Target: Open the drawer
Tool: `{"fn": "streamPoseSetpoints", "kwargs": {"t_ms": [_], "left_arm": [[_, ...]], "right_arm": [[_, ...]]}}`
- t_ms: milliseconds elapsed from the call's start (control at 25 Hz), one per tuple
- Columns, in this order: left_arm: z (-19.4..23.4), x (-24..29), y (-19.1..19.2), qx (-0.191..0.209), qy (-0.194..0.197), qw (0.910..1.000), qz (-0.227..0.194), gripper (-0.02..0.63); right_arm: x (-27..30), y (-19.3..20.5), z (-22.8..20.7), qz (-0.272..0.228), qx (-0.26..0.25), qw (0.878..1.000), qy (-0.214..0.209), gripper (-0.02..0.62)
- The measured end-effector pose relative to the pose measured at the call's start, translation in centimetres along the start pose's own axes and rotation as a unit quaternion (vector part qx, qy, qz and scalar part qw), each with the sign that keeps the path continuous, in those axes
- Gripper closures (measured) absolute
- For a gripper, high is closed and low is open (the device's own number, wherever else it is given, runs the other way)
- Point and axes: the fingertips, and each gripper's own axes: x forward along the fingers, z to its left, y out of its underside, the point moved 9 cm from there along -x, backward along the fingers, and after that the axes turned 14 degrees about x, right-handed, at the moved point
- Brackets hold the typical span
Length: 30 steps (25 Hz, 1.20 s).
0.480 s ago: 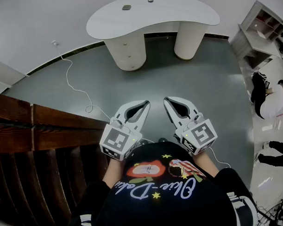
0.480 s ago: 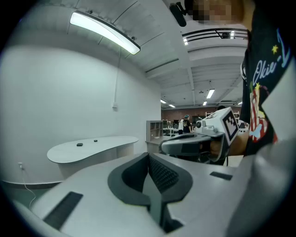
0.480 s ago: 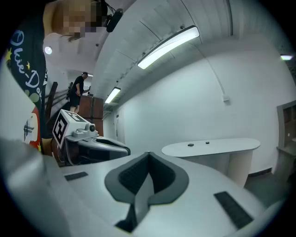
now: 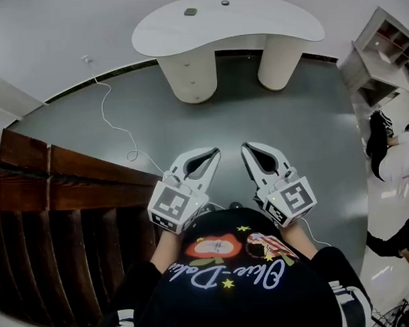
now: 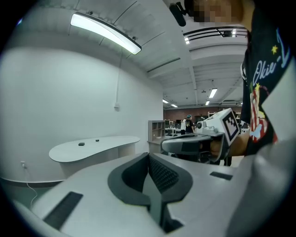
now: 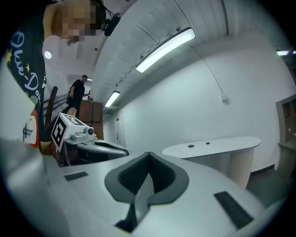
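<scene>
1. Hardly anything is moving since the moment before: both grippers are hanging almost where they were, while the white desk (image 4: 253,20) is sitting slightly further right in the head view and the bystander (image 4: 386,146) at the right edge is standing differently.
2. The left gripper (image 4: 215,152) is keeping its jaws together, tips touching, with nothing between them.
3. The right gripper (image 4: 245,146) is sitting just beside it, also closed and empty. The two are angling toward each other without touching.
4. Both are being held close in front of the wearer's black printed shirt (image 4: 242,289).
5. Grey floor (image 4: 310,122) is lying beneath them, and a white cable (image 4: 116,122) is trailing across it toward the left gripper.
6. Dark wooden furniture (image 4: 58,181) is standing just to the left.
7. The desk is standing well ahead, carrying two small dark items (image 4: 190,12) on its top.
8. I am not making out the drawer for certain. Small knobs are showing on the desk's left pedestal (image 4: 188,76), well apart from both grippers.
9. A white shelf unit (image 4: 382,59) is standing at the far right.
</scene>
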Motion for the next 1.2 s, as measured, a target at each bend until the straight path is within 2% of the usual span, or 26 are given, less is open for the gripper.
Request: {"fn": "streamPoseSetpoints", "kwargs": {"t_ms": [840,1200], "left_arm": [[-5.1,2.3,-0.8,-0.003,-0.048,0.9985,0.025,0.601],[-3.1,2.6,0.2,-0.007,-0.058,0.9977,0.033,0.601]], "right_arm": [[-4.7,0.6,-4.5,0.005,0.000,0.999,-0.034,0.595],[-2.6,1.2,-5.5,0.005,0.021,0.999,-0.037,0.595]]}}
